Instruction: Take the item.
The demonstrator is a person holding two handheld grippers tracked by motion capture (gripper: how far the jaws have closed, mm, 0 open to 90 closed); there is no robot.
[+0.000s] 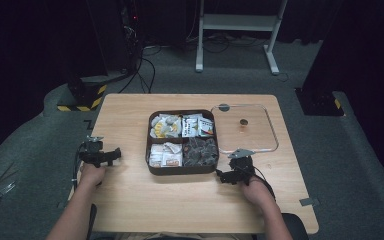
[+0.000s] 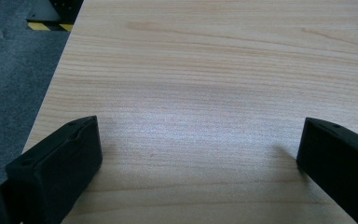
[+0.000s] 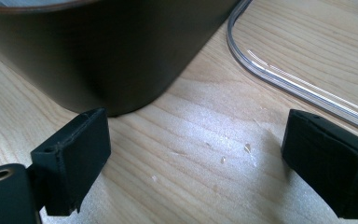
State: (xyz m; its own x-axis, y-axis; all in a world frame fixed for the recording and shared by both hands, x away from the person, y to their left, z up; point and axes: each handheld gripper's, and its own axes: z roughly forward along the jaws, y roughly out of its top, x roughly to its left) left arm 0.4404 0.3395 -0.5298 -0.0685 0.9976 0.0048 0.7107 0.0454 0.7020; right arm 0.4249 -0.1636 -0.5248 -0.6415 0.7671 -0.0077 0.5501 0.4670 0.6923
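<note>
Square snack tray [image 1: 182,170] sits squarely between wide-open left tongs [image 1: 99,152] and right tongs [image 1: 234,171].

Two black jaws of the left gripper [image 2: 198,154] are rising from the bottom corners, standing wide apart with nothing between them. They are hovering low over a pale wooden table [image 2: 214,70], whose grain is running across the picture. Beyond the table's left edge, grey carpet [image 2: 14,79] is showing, and a yellow-and-black striped strip [image 2: 46,26] is lying past the table's far-left corner.
</note>
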